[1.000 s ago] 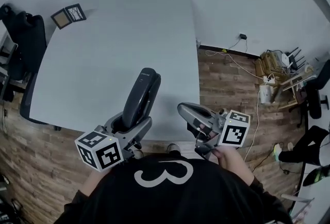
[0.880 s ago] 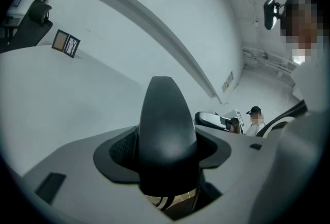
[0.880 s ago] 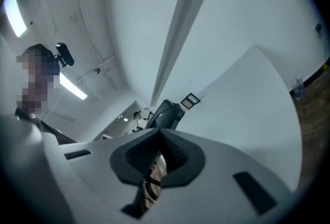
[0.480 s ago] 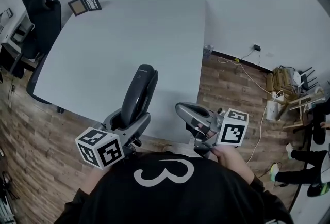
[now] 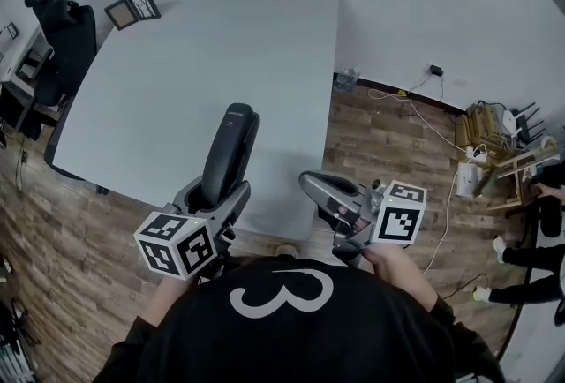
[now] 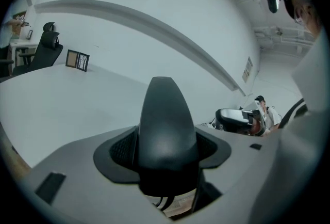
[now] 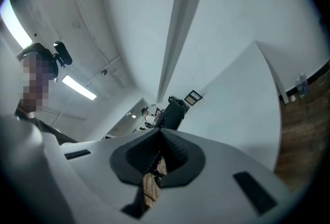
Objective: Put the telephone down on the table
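Grips the black telephone (image 5: 231, 152) by its lower end in the left gripper (image 5: 214, 198), jaws pressed against both of its sides. Points the handset forward over the near edge of the grey tabletop (image 5: 177, 63); cannot tell whether its tip touches the surface. Carries the right gripper (image 5: 311, 185) beside it, by the tabletop's near right corner, jaws closed together on nothing. Farther off, on the tabletop's far left corner, shows a small picture frame (image 5: 132, 11), with a black office chair (image 5: 72, 37) just off that edge.
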`<state>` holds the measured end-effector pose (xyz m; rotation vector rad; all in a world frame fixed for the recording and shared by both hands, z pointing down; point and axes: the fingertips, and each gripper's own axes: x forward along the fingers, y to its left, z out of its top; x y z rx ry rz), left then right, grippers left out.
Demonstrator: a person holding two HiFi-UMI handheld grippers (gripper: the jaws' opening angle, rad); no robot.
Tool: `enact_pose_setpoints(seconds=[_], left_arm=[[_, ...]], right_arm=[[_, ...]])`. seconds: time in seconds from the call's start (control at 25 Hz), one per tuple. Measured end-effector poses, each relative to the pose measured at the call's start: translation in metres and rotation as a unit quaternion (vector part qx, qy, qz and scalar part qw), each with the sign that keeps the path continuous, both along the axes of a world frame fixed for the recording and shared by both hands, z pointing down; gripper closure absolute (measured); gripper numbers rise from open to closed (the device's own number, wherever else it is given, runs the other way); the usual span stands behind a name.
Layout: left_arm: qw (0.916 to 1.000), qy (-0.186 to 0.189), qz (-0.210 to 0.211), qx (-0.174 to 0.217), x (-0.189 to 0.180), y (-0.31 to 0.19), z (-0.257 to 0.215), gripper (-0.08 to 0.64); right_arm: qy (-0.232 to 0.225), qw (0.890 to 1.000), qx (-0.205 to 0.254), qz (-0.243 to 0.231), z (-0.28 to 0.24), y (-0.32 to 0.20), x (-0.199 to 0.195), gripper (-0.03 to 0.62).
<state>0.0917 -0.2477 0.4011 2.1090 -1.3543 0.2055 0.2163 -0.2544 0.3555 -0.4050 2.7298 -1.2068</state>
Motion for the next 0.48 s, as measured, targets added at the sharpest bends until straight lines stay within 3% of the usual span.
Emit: enact_pose_setpoints(seconds=[0.48], left_arm=[[0.9981, -0.042, -0.003, -0.046, 0.002, -0.034, 0.051, 0.265]], right_arm=[[0.009, 0.999, -0.009, 0.041, 0.01, -0.014, 0.024, 0.588]])
